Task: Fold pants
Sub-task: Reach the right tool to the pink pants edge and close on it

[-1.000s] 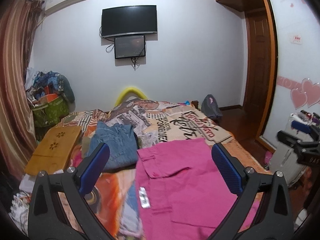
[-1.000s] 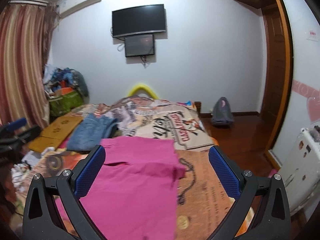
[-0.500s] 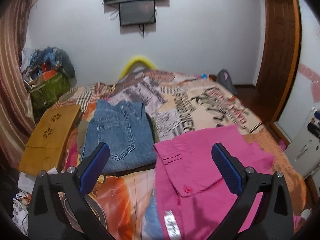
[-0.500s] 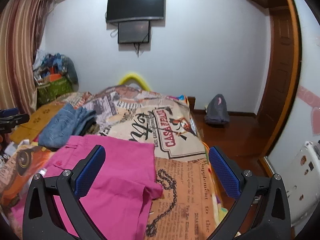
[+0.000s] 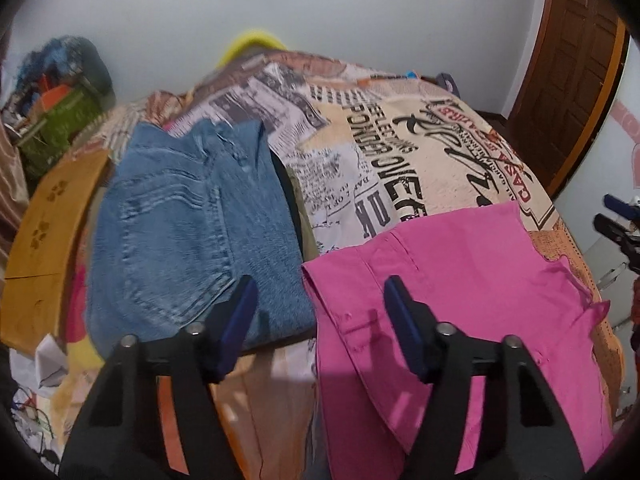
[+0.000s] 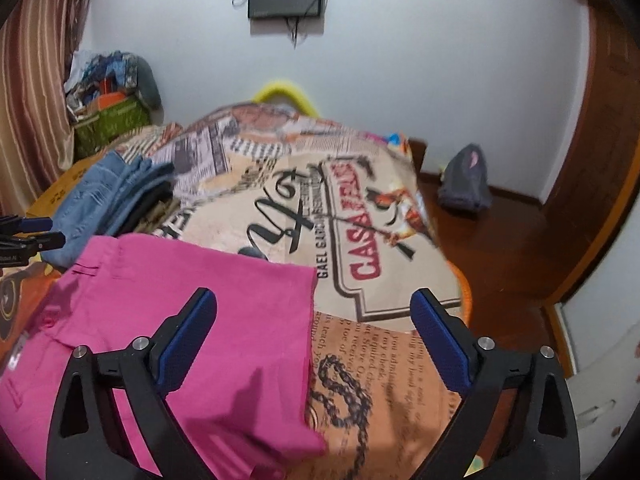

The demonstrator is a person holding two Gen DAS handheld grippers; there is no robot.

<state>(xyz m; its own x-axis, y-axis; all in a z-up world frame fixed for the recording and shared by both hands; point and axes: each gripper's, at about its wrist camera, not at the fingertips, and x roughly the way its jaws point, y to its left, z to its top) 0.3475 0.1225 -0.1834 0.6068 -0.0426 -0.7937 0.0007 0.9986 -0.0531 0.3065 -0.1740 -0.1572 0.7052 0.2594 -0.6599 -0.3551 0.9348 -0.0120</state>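
Pink pants (image 5: 460,292) lie spread flat on the bed; they also show in the right wrist view (image 6: 192,320). My left gripper (image 5: 320,300) is open and empty, low over the pants' left edge, between them and folded blue jeans (image 5: 192,224). My right gripper (image 6: 314,312) is open and empty, over the pants' right edge. The other gripper shows at the frame edge in each view: the right one (image 5: 620,224) and the left one (image 6: 28,232).
The bed has a printed newspaper-style cover (image 6: 340,216). The folded jeans (image 6: 108,196) sit on a small clothes stack at the left. A wooden board (image 5: 44,216) lies at the bed's left edge. A grey bag (image 6: 464,180) sits on the floor by the door (image 5: 572,64).
Both grippers have dropped and tilted down towards the bed, closer to the pink pants. The left gripper's fingers have narrowed but stay open. The pants have not moved.
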